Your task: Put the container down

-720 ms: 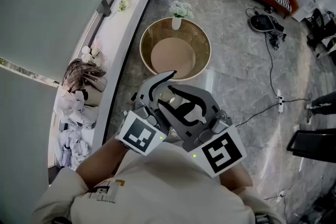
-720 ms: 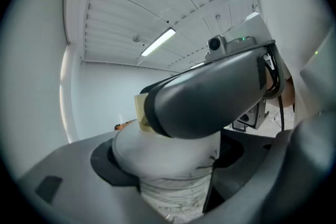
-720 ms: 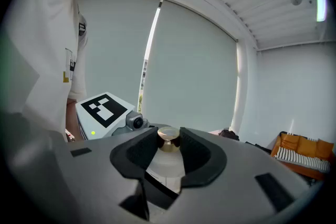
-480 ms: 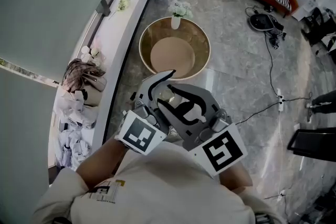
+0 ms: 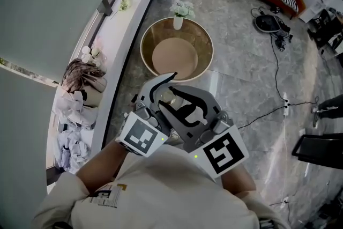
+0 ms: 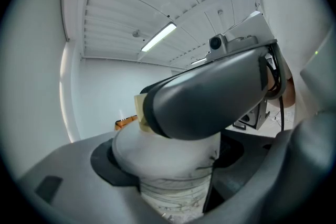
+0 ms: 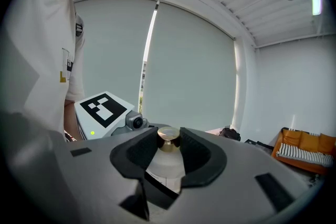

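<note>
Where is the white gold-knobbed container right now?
Head view, centre: the white gold-knobbed container is held between the left gripper and right gripper, by the near edge of the round gold-rimmed table.

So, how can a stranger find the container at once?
Look just below the round gold-rimmed table in the head view. The container is the white pot there, left gripper on its body, right gripper on its gold knob. The table's white vase holds flowers instead.

Side by side, left gripper (image 5: 161, 95) and right gripper (image 5: 185, 107), jaws clamped.
</note>
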Motion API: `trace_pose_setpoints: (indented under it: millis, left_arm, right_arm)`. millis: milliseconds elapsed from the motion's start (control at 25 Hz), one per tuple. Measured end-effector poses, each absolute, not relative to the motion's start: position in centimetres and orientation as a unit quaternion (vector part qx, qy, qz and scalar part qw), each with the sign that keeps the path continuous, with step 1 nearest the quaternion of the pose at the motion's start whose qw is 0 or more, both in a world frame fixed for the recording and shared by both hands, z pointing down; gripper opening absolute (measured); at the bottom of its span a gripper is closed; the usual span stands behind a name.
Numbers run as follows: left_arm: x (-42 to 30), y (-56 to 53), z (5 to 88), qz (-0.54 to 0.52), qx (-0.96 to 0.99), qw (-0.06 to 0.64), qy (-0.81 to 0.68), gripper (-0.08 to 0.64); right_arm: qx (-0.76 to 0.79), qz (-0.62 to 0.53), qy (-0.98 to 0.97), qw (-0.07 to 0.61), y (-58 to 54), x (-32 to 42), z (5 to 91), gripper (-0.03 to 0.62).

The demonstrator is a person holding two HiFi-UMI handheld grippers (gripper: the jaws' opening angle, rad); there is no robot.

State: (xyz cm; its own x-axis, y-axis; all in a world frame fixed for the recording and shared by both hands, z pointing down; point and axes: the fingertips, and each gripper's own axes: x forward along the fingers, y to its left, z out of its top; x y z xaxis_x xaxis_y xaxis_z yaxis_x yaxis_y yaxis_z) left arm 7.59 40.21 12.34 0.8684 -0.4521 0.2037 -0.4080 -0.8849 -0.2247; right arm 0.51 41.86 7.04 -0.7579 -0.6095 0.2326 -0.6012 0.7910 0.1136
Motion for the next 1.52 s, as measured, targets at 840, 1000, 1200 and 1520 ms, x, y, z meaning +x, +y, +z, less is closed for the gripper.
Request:
trace_pose_setpoints:
  millis: [840, 1000, 1200, 1520]
  left_arm:
    - [11.9, 41.4, 13.2, -0.127, -0.951, 0.088, 0.269, 0.376]
    - [11.5, 40.8, 13.2, -0.129, -0.948, 0.088, 0.276, 0.376]
    - [11.0, 40.1, 13.3, -0.128, -0.947, 0.101, 0.277, 0.376]
    - [9.4, 37.1, 14.2, -0.121, -0.947, 0.1, 0.28, 0.376]
  right_arm:
    - [0.271, -0.036, -0.952, 0.139, 43.8, 5.0, 8.2, 0.13]
    - [0.266, -0.045, -0.954, 0.132, 43.4, 4.6, 8.1, 0.13]
    - [0.267, -0.045, -0.954, 0.126, 42.7, 4.2, 8.2, 0.13]
    - [0.267, -0.046, -0.954, 0.131, 39.8, 2.5, 9.2, 0.131]
